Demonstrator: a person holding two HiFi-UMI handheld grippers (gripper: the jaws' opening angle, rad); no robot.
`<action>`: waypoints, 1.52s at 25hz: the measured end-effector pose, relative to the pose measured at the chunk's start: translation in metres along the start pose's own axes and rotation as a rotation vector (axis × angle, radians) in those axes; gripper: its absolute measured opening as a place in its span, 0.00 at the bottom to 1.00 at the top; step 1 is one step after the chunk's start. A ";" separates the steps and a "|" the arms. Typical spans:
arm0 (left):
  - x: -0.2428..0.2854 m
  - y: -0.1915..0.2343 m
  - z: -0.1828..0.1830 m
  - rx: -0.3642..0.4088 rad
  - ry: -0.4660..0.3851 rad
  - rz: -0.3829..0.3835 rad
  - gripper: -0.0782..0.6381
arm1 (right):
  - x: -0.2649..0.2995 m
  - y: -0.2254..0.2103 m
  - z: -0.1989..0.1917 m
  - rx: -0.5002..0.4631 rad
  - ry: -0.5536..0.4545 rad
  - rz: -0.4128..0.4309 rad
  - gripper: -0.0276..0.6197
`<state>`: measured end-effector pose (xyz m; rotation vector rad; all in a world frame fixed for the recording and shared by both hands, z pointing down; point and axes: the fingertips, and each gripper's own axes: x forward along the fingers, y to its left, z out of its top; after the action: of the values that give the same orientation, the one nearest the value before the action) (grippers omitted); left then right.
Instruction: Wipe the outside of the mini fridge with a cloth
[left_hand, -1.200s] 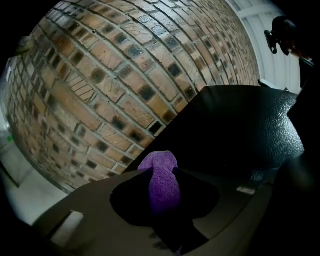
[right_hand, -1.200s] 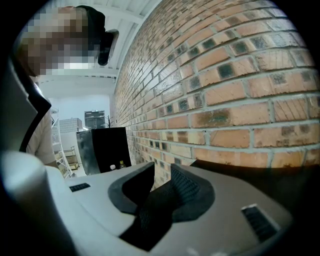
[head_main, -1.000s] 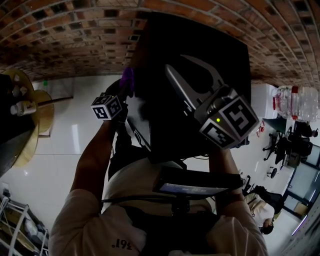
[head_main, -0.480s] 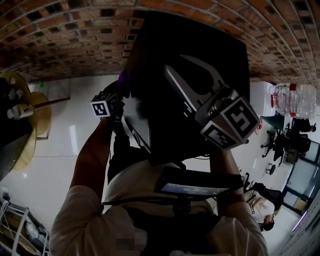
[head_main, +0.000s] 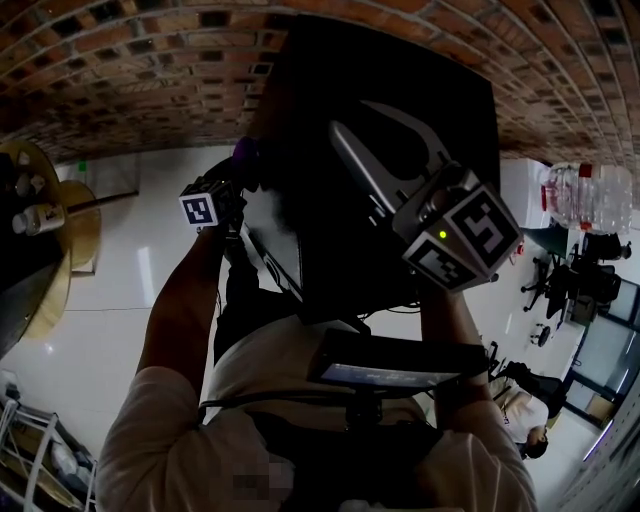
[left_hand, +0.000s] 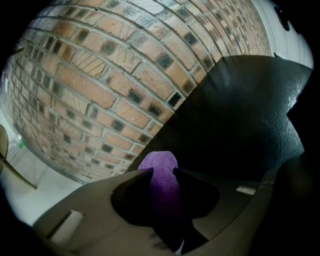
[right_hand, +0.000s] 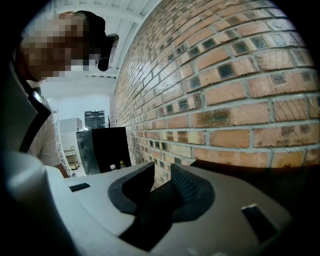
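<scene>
My left hand-held gripper (left_hand: 161, 170) pinches the soft, light cloth (left_hand: 158, 159) by its bunched fold, which should glide over the hard, slick mini fridge (left_hand: 240, 115); my right hand-held gripper (right_hand: 162, 168) stands narrowly parted, empty.

Glossy white floor (head_main: 110, 300) shows at the frame's left and right. On it stand a round wooden table (head_main: 55, 295) at the left edge, chairs (head_main: 555, 290) at the right and a rack (head_main: 25, 455) at lower left.
</scene>
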<state>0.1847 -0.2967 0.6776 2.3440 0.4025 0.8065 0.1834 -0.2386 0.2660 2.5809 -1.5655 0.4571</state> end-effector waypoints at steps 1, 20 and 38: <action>-0.003 -0.004 0.006 -0.010 -0.020 -0.012 0.26 | 0.000 0.000 0.000 -0.001 0.000 0.000 0.19; -0.172 -0.174 0.126 -0.065 -0.389 -0.374 0.26 | -0.002 -0.001 0.002 -0.006 -0.022 -0.009 0.19; -0.263 -0.278 0.156 -0.061 -0.442 -0.504 0.26 | -0.004 -0.001 0.006 -0.004 -0.048 -0.020 0.19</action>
<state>0.0598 -0.2774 0.2840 2.1401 0.7168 0.0588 0.1843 -0.2362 0.2592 2.6209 -1.5517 0.3920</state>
